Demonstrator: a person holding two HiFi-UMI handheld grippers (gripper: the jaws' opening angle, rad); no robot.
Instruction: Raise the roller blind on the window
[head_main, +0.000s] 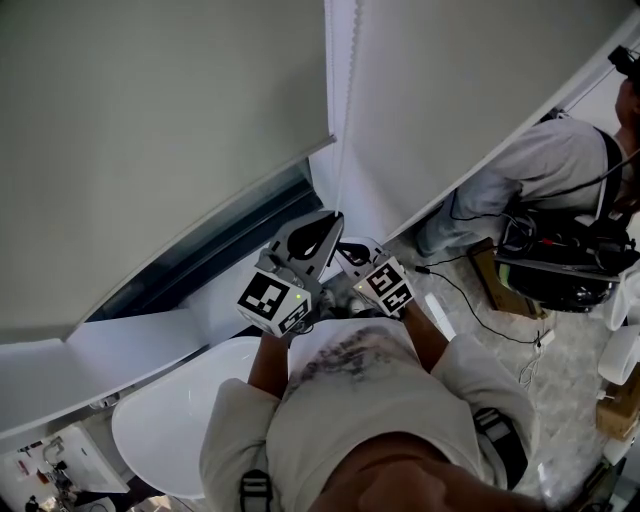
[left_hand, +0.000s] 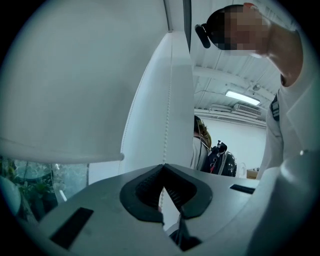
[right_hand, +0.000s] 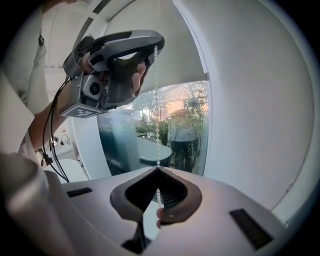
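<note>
The right gripper (right_hand: 157, 170) is pinched closed on the bead chain (right_hand: 157, 115). Higher up, the left gripper (left_hand: 163, 167) is clamped on the same strand. Beyond them, the roller blind (head_main: 150, 140) covers the upper part of the window (right_hand: 150, 130). A slanted pull could jam the beads, and a loose grip could let them slip.

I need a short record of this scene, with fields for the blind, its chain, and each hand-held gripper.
Roller blind: partly down; a strip of window glass shows under its lower edge.
Bead chain: hangs straight, next to the blind's side edge.
Left hand-held gripper: shut on the bead chain, higher up.
Right hand-held gripper: shut on the same chain, below the left one.
Background: another person at the right of the head view.
</note>
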